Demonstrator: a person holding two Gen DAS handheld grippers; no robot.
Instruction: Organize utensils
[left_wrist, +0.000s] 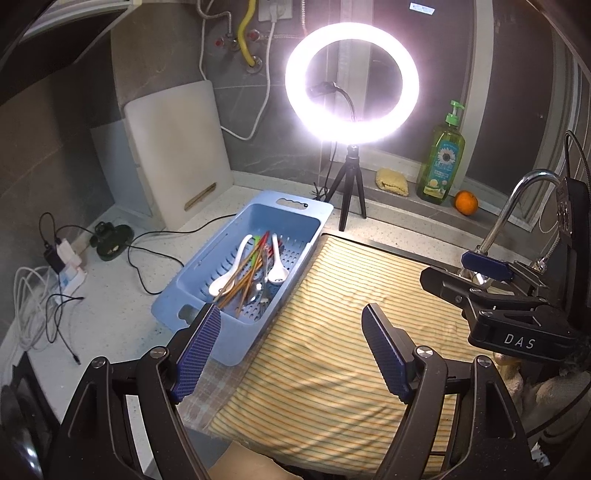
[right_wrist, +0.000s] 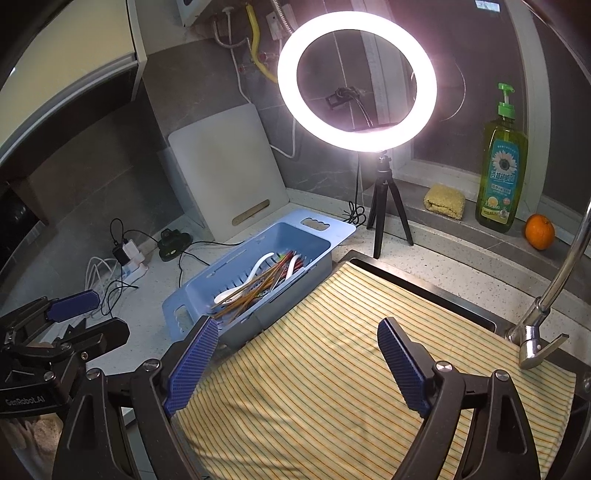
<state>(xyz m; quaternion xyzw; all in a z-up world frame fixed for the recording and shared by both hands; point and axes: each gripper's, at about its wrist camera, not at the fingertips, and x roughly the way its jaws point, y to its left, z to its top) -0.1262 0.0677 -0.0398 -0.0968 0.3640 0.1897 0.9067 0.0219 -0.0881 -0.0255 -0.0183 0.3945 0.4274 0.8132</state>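
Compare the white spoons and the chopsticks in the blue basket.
The spoons are white, curved, with broad bowls; the chopsticks are thin, straight and yellowish or reddish. There are two spoons, but many chopsticks in a crossed pile. Both lie loose in the basket, untouched by either tongs.

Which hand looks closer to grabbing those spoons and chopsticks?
Probably the left. The left gripper hangs open beside the blue basket holding the utensils; the right gripper, also open, sits farther over the striped cloth.
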